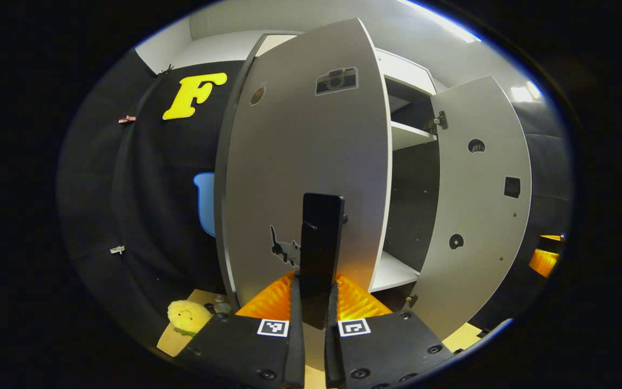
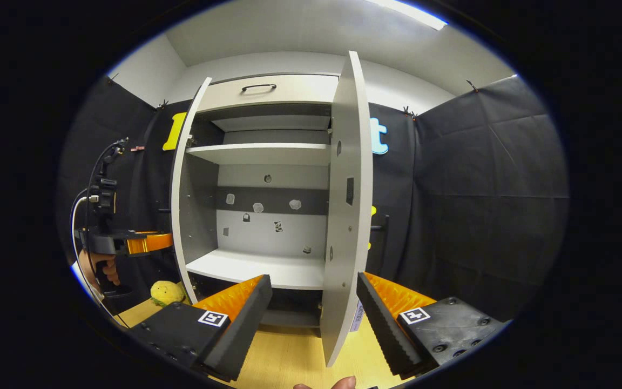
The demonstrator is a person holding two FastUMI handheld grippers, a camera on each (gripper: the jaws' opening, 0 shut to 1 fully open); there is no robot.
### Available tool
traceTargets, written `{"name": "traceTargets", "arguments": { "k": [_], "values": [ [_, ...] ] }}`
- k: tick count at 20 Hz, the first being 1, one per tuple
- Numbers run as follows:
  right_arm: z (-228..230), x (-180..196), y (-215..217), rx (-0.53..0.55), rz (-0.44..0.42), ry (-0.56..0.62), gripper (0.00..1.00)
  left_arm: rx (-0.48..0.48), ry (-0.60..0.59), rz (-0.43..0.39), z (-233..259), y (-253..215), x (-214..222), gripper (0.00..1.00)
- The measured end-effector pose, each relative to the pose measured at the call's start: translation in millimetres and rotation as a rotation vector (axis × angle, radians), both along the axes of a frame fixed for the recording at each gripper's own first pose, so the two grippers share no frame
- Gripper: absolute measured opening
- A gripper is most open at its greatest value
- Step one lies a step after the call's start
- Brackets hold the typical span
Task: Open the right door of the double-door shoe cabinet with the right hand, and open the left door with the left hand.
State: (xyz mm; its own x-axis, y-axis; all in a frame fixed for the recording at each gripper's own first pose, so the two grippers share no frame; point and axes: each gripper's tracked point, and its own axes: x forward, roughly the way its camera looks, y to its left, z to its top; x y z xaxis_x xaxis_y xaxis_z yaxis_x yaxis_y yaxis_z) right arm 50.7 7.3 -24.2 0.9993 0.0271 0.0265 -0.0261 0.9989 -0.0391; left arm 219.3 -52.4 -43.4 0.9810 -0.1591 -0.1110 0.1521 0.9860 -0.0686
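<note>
left door [image 1: 311,162]: grey, swung open, black handle [image 1: 320,243] at 6 o'clock
left gripper [image 1: 314,302]: clamped on handle
right door [image 2: 347,205]: open, edge-on
right gripper [image 2: 313,313]: fingers apart

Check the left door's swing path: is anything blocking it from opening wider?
Nothing visible does. The left gripper is shut on the black bar handle of the grey left cabinet door, already swung out. A yellow plush toy lies on the wooden floor, left of the door and apart from it.

A yellow plush toy [image 1: 188,316] lies on the wooden floor [image 2: 289,359]. A small bottle [image 1: 221,306] stands just beside it, near the black cloth wall [image 2: 478,205].
</note>
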Motion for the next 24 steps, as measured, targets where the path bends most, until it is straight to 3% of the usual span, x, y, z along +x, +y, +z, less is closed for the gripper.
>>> {"name": "traceTargets", "arguments": {
  "k": [11,12,13,24],
  "values": [
    [-2,0,18,0.003,0.005,0.011,0.99,-0.013,-0.007,0.020,2,12,-5,0.19],
    [-2,0,19,0.005,0.005,0.011,0.96,-0.011,-0.007,0.023,3,16,-8,0.19],
    [-2,0,20,0.004,0.006,0.011,0.99,-0.011,-0.010,0.026,4,23,-10,0.19],
    [-12,3,38,-0.003,0.046,0.030,0.99,0.008,-0.021,0.031,3,59,-20,0.16]
  ]
}}
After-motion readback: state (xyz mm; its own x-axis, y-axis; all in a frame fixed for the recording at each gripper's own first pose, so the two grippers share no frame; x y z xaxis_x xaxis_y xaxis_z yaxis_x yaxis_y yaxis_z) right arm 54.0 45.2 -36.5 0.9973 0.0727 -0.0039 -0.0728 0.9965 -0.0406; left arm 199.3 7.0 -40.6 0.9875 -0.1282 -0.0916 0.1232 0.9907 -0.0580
